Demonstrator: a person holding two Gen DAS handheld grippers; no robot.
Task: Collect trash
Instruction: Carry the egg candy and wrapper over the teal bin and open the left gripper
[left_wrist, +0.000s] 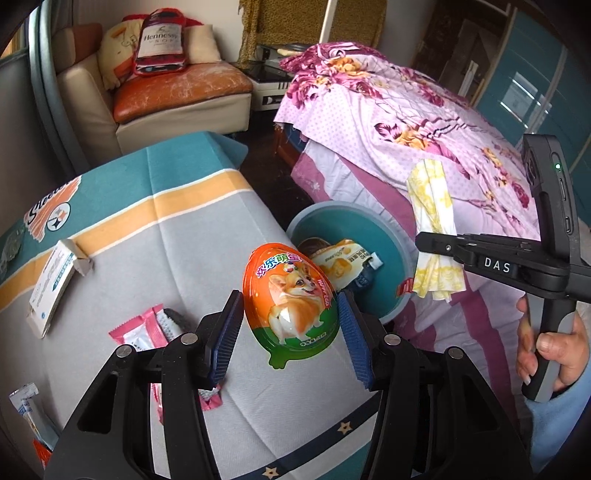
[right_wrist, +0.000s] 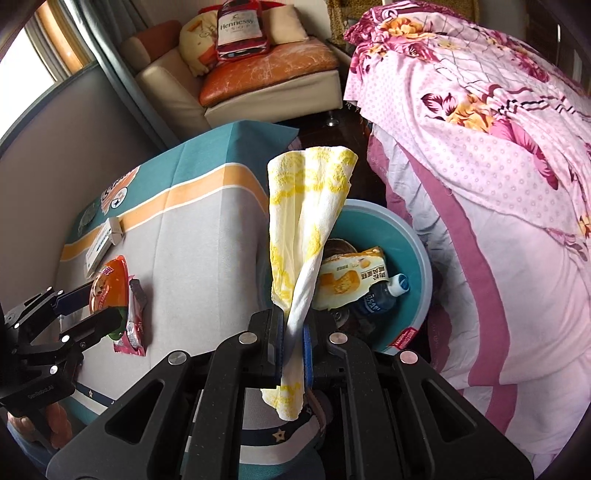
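Trash rides toward the teal bin (left_wrist: 400, 236) beside the table (left_wrist: 192, 236): the left gripper (left_wrist: 290, 317) clamps an egg-shaped toy pack (left_wrist: 291, 295), the right gripper (right_wrist: 293, 339) pinches a yellow napkin (right_wrist: 306, 206), both poised, apparently, for dropping in.

One egg-shaped toy pack (left_wrist: 291, 301) between the left jaws. One yellow-white napkin (right_wrist: 306, 221) between the right jaws. One teal bin (right_wrist: 417, 240) beyond both, holding one snack pouch (right_wrist: 347, 280) and one bottle (right_wrist: 384, 295). Left of the left jaws: one white box (left_wrist: 51, 284), one pink wrapper (left_wrist: 142, 330), one small sachet (left_wrist: 26, 406).
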